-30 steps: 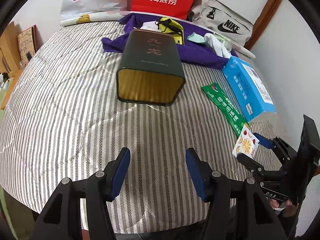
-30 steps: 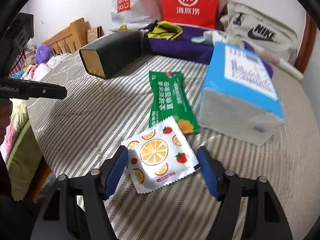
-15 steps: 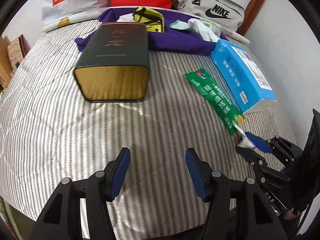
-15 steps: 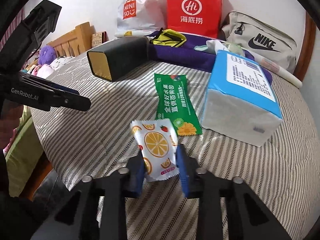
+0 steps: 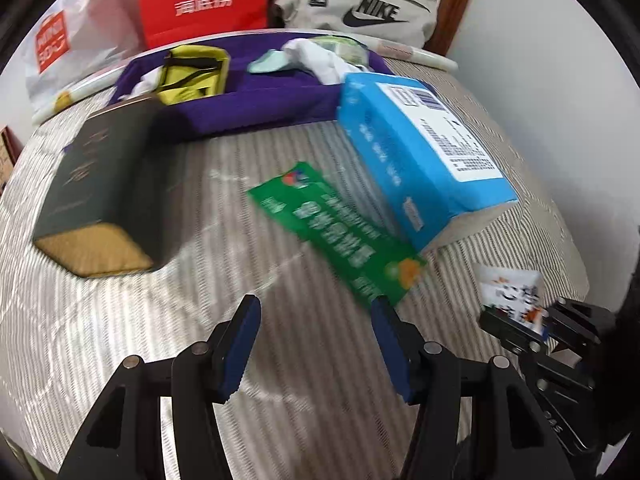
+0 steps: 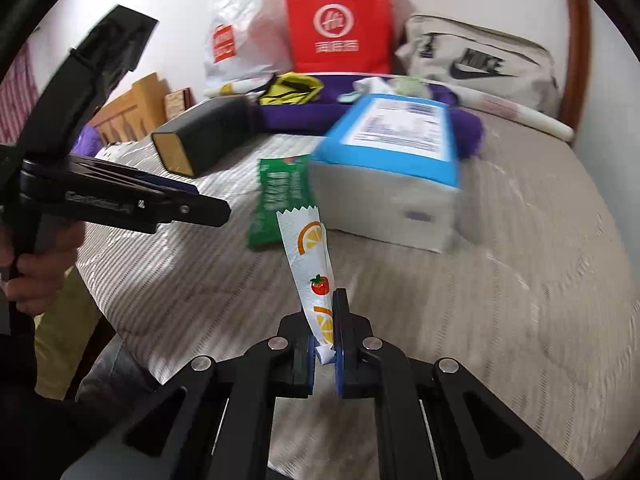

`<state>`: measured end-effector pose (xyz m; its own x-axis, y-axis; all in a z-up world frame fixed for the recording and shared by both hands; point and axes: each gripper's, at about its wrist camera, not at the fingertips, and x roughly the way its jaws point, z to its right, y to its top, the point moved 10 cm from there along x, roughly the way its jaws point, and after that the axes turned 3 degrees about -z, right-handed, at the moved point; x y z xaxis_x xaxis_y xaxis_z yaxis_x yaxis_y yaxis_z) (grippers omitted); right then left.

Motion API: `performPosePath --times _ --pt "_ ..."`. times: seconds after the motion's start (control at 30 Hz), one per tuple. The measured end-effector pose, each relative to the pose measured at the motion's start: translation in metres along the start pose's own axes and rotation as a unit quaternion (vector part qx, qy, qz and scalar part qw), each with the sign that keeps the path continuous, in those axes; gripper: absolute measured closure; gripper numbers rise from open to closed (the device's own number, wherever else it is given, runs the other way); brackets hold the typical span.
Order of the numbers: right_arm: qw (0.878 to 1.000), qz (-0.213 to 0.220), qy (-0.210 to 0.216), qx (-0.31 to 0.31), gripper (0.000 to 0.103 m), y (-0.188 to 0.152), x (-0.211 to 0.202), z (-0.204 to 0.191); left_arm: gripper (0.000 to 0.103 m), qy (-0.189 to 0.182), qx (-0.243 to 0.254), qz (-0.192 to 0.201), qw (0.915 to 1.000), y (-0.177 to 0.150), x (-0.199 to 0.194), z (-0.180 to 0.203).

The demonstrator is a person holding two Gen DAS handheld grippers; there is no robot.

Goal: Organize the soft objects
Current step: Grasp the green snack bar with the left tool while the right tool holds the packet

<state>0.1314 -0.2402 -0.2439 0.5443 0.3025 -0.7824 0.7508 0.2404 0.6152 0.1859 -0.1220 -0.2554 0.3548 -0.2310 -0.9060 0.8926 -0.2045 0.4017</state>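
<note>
Right wrist view shows the right claw (image 6: 324, 336) pinching the lower end of a white fruit-print sachet (image 6: 310, 264), its blue pads pressed against the foil from both sides. The sachet stands up out of the claw, clear of the striped bed cover (image 6: 520, 280), with its serrated top edge leaning toward the green packet (image 6: 276, 204). That packet lies flat on the bed, its far corner just beside the blue tissue pack (image 6: 396, 160), and a dark open-ended box (image 6: 204, 140) lies on its side further left.

Left wrist view shows the left claw (image 5: 316, 344) spread about halfway with nothing between its pads, hovering over the cover with the near end of the green packet just past its right pad. The frame is motion-blurred.

The step in hand looks like the pick-up of the sachet, already lifted. I judge the next move to be carrying it to wherever the soft things are gathered; the purple tray (image 6: 304, 114) at the head of the bed, already holding a yellow pouch (image 6: 288, 90) and some white cloth, seems the likely place, though that is a guess. It calls for a steady pinch, since the thin foil could slip, and a path over the tissue pack.
</note>
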Motion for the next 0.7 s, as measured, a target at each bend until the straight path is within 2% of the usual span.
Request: performPosePath --times 0.13,0.27,0.4,0.5,0.7 --pt "1.0 0.002 -0.012 0.016 0.096 -0.009 -0.011 0.019 0.048 0.005 -0.003 -0.003 1.0 0.008 0.011 0.012" --pt "1.0 0.0 -0.019 0.022 0.096 -0.017 -0.015 0.03 0.048 0.033 -0.019 -0.001 0.9993 0.022 0.019 0.009" --pt "0.999 0.001 -0.017 0.032 0.096 -0.018 -0.017 0.037 0.048 0.014 -0.056 -0.005 0.9983 0.031 0.025 0.001" --pt "0.999 0.001 -0.014 0.038 0.096 -0.018 -0.016 0.04 0.048 0.002 -0.056 0.001 0.9984 0.041 0.027 0.003" --pt "0.999 -0.007 -0.011 0.037 0.096 -0.018 -0.009 0.04 0.044 0.018 -0.042 0.003 0.9989 0.048 0.037 0.007"
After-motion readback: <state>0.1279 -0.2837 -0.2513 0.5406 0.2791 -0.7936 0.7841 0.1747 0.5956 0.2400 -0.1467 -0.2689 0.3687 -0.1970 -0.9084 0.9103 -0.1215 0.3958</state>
